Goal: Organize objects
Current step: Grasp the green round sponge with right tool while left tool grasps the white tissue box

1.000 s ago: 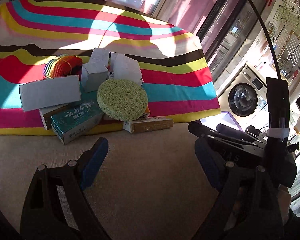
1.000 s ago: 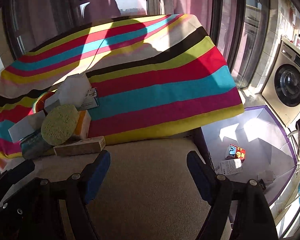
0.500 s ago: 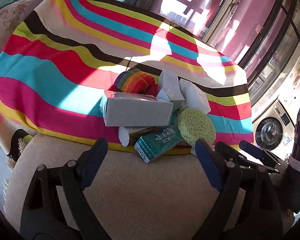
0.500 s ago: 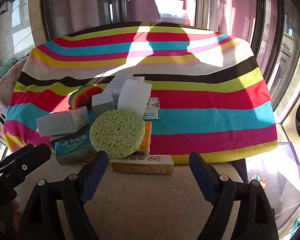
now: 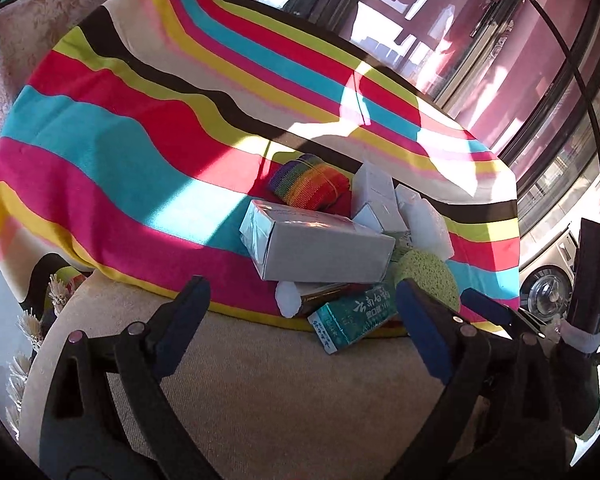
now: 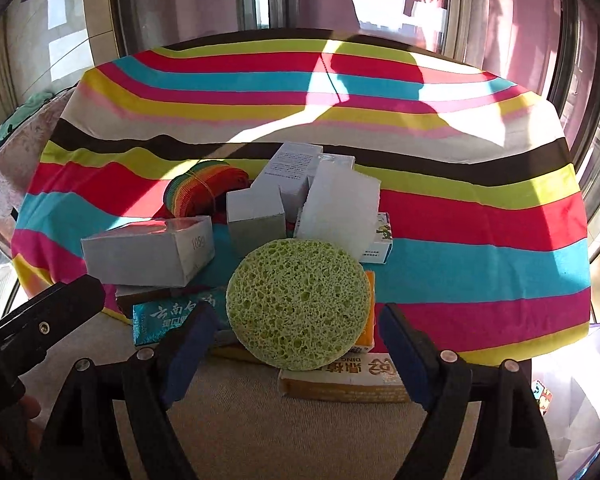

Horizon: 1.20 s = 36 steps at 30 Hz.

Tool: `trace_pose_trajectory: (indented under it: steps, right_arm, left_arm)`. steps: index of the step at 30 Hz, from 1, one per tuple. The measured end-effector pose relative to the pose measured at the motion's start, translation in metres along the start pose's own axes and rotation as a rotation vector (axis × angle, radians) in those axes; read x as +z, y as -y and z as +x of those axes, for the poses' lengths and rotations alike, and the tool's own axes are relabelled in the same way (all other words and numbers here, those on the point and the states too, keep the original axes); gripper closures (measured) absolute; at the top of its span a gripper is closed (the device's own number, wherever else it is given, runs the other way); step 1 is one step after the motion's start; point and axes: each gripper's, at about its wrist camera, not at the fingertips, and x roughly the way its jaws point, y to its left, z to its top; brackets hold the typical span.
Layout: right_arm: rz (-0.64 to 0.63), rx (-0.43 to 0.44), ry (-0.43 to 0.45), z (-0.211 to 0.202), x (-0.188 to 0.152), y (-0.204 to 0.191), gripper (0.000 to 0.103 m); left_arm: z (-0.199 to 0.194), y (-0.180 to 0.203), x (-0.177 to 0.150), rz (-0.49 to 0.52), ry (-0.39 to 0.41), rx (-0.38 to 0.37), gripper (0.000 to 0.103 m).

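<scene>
Sponge [image 6: 298, 306], a round disc, leans upright facing right tool [image 6: 290, 340]; both tools gape empty.

beige cushion [image 6: 260, 412] under striped cloth [image 6: 480, 216], with yellow box [image 6: 340, 378] and teal box [image 6: 160, 318] at the cloth's edge

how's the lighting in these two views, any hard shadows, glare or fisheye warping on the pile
Left wrist view: hard sunlight throws sharp shadows across the striped cloth, a blown-out white patch lies behind the rainbow roll, and the window frames bow strongly. Right wrist view: the green sponge is sharp and evenly lit, with a person-shaped shadow on the cloth behind and edges curved.
</scene>
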Motion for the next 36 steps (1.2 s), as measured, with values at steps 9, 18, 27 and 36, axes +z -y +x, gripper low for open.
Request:
trace_pose_trajectory:
  steps: [9, 18, 27, 36]
  right_arm:
    - [0.056, 0.000, -0.033, 0.015, 0.004, 0.009, 0.018]
    - [0.037, -0.047, -0.003, 0.015, 0.003, 0.004, 0.020]
    - [0.036, -0.100, 0.063, 0.003, -0.001, 0.003, 0.020]
    - [0.066, -0.113, 0.081, 0.001, -0.002, 0.009, 0.020]
  left_arm:
    - [0.004, 0.002, 0.005, 0.004, 0.002, 0.006, 0.004]
    - [0.014, 0.016, 0.015, 0.037, 0.014, 0.057, 0.001]
    - [0.040, 0.041, 0.024, 0.104, -0.032, 0.135, 0.001]
    - [0.057, 0.040, 0.024, 0.083, -0.082, 0.254, 0.001]
